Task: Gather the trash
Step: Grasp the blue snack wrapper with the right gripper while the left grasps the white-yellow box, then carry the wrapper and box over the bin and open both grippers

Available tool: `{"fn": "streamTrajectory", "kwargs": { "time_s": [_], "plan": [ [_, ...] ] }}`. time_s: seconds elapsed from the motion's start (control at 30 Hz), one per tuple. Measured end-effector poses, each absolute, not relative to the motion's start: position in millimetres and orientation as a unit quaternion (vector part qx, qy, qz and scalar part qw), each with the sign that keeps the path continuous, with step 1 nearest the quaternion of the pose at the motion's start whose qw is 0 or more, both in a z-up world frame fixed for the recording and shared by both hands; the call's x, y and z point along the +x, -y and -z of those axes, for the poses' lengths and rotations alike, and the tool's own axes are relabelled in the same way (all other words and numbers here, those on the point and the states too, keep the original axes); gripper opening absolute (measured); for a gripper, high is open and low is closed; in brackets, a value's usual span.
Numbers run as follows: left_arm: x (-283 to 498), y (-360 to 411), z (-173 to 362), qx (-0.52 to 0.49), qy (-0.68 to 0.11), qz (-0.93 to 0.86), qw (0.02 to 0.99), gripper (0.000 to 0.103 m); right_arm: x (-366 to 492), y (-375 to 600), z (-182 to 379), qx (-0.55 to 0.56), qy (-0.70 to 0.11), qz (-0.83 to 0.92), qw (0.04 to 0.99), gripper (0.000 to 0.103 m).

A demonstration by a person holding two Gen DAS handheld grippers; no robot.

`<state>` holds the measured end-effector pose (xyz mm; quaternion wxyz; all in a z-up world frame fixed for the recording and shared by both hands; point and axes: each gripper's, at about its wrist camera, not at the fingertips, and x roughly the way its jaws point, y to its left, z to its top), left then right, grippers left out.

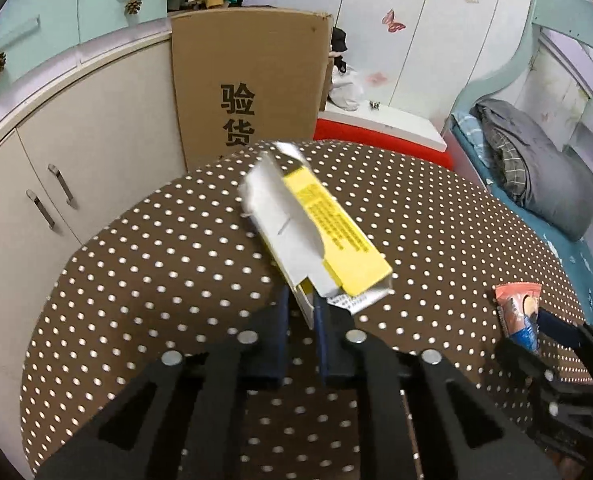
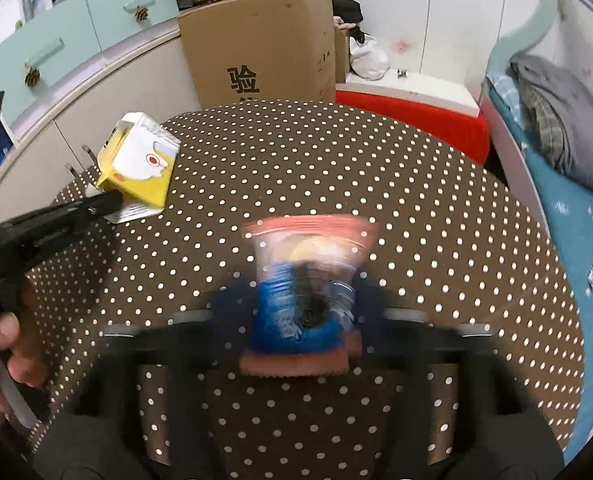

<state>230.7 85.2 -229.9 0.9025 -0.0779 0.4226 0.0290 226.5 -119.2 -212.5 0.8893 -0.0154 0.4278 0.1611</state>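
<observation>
You have both pieces of trash gripped: your left gripper point(image 1: 302, 312) pinches the torn yellow carton point(image 1: 316, 232) at frame centre, your right gripper point(image 2: 296, 312) clamps the snack wrapper point(image 2: 302, 280) low centre above the dotted table point(image 2: 416, 184), with binning seemingly left.

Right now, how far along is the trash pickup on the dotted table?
Both pieces are gripped; nothing looks binned yet. The left claw is shut on the yellow carton, and the right claw pinches the snack wrapper. No bin is in view. Left: carry both to one. No other litter shows on the tablecloth.
</observation>
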Motion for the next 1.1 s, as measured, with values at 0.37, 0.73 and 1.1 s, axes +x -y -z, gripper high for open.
{"fn": "streamTrajectory", "kwargs": {
  "time_s": [0.37, 0.73, 1.1],
  "plan": [
    [196, -86, 220, -0.101, -0.403, 0.020, 0.909, 0.001, 203, 161, 201, 0.029, -0.419, -0.170, 0.892, 0.036],
    [158, -31, 172, -0.092, -0.362, 0.080, 0.924, 0.001, 169, 250, 146, 0.082, -0.356, -0.133, 0.921, 0.036],
    [140, 57, 121, -0.041, -0.320, 0.157, 0.933, 0.001, 131, 372, 119, 0.144, -0.306, -0.056, 0.939, 0.036]
  ]
}}
